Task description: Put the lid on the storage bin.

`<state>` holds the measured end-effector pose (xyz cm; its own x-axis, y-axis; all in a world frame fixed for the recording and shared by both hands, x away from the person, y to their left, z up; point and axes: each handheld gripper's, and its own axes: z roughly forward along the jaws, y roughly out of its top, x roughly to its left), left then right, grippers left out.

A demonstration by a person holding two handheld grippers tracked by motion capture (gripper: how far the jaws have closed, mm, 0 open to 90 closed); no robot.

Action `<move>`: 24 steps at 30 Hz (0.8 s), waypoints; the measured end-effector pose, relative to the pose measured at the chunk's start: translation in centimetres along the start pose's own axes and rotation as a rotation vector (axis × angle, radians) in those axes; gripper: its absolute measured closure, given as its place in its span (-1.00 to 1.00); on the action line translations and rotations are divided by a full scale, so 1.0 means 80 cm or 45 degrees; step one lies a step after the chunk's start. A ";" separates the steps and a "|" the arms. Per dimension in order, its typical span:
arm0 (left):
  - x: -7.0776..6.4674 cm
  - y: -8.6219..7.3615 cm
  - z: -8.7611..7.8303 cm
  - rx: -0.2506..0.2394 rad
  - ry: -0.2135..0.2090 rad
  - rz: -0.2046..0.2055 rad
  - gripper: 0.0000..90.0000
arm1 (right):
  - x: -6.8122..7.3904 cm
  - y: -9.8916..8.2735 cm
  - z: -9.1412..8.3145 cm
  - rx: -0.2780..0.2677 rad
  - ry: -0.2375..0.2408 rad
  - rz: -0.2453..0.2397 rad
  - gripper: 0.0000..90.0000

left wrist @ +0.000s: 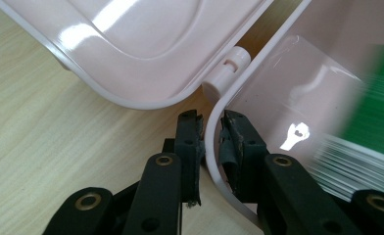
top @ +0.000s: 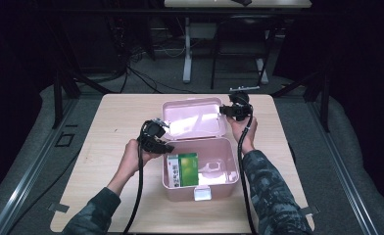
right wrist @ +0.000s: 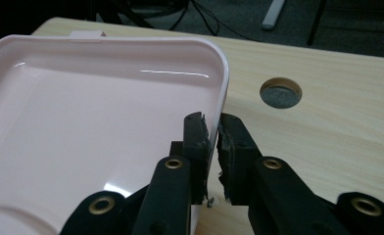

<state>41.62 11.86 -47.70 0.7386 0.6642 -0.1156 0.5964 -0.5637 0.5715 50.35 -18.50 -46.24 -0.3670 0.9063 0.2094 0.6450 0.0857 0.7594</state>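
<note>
High view, green carton (top: 182,170) inside pink box (top: 214,188), left gripper (top: 161,145) jaws clamping its rim, right gripper (top: 228,111) jaws clamping lid (top: 192,117).

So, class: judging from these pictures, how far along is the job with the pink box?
Done: a green carton lies inside the open pink box. In hand: the left tool is shut on the box's rim, and the right tool is shut on the lid edge. Left: probably swinging the lid shut.
</note>
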 end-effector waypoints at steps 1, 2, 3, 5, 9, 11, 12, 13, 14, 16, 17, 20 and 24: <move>0.001 0.000 0.000 -0.003 -0.006 -0.010 0.71 | 0.000 0.000 -0.002 -0.016 0.001 0.003 0.84; 0.001 0.001 0.001 -0.003 -0.004 -0.006 0.71 | 0.000 0.001 -0.006 -0.028 0.003 0.004 0.84; 0.001 0.001 0.001 -0.003 -0.001 -0.003 0.71 | -0.001 0.001 -0.008 -0.040 0.008 0.006 0.84; 0.001 0.001 0.001 -0.005 -0.001 -0.004 0.71 | -0.001 0.002 -0.014 -0.071 0.024 0.012 0.85; 0.001 0.002 0.002 -0.010 0.005 -0.003 0.70 | -0.002 0.003 -0.026 -0.106 0.048 0.007 0.86; 0.001 0.002 0.002 -0.010 0.007 -0.002 0.70 | -0.002 0.004 -0.032 -0.129 0.059 0.000 0.87; 0.000 0.002 0.002 -0.012 0.009 -0.003 0.70 | -0.001 0.004 -0.035 -0.138 0.065 0.002 0.88; 0.000 0.002 0.002 -0.013 0.013 -0.003 0.70 | -0.001 0.004 -0.038 -0.154 0.072 0.000 0.88; 0.000 0.002 0.002 -0.013 0.018 -0.003 0.70 | 0.000 0.004 -0.041 -0.160 0.076 0.000 0.88; -0.001 0.002 0.002 -0.015 0.022 -0.004 0.70 | 0.000 0.004 -0.048 -0.187 0.096 0.000 0.89; -0.001 0.002 0.002 -0.019 0.022 -0.006 0.70 | 0.001 0.004 -0.051 -0.197 0.097 -0.010 0.89; -0.002 0.002 0.003 -0.031 0.030 -0.010 0.68 | 0.004 0.002 -0.063 -0.233 0.104 -0.033 0.90; -0.004 0.001 0.003 -0.039 0.040 -0.012 0.67 | 0.009 -0.001 -0.077 -0.277 0.116 -0.060 0.92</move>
<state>41.53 11.48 -47.79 0.7222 0.6850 -0.0959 0.5933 -0.5422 0.5950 45.88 -20.44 -42.35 -0.4588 0.8613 0.2182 0.4701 0.0269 0.8822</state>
